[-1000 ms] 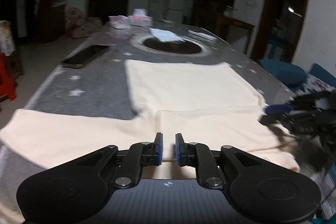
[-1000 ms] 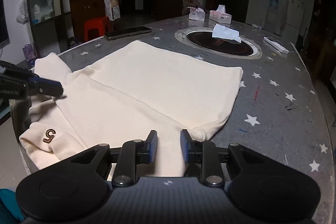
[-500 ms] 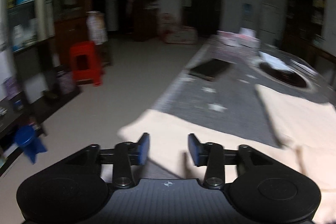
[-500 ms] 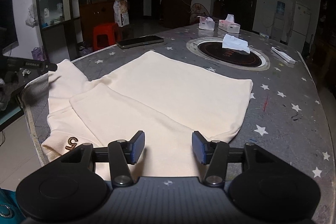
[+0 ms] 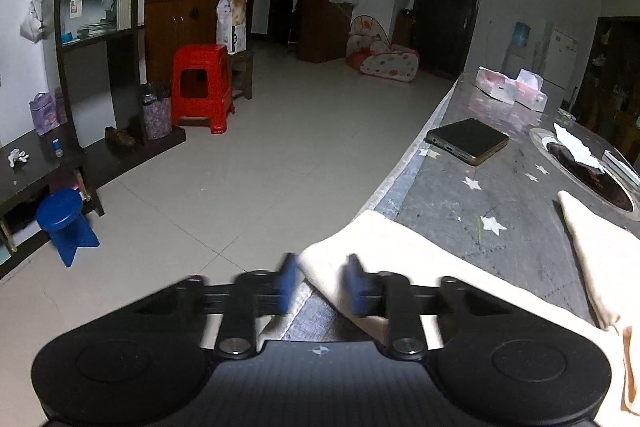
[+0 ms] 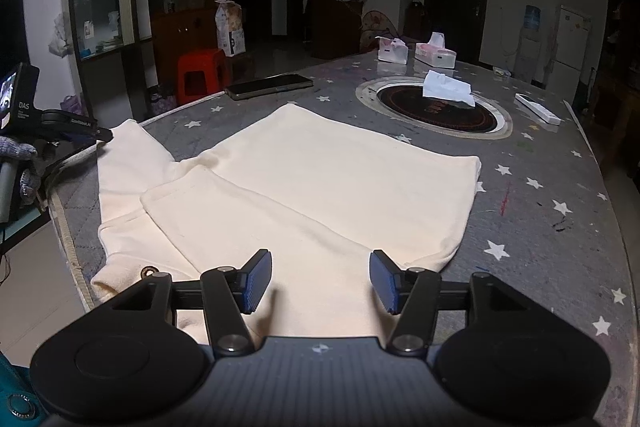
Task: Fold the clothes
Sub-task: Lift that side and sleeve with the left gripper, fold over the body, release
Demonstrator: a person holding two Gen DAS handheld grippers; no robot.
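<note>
White letters "DAS" are showing on the dark casing of the left gripper [image 6: 105, 135] at the right wrist view's left edge, smaller print beneath and along its arm staying too small to read.

Motion-blurred left gripper [image 5: 318, 283] fingers [image 5: 289, 281]; sleeve [image 5: 400, 259] contact unclear.

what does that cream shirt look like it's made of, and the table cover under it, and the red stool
Cream shirt: apparently a soft, matte, fairly thick knit such as cotton, lying in rounded folds. Table cover: grey with printed white stars, a faint sheen; fabric or coated cloth, hard to tell. Red stool: likely moulded plastic, smooth and slightly glossy.
</note>
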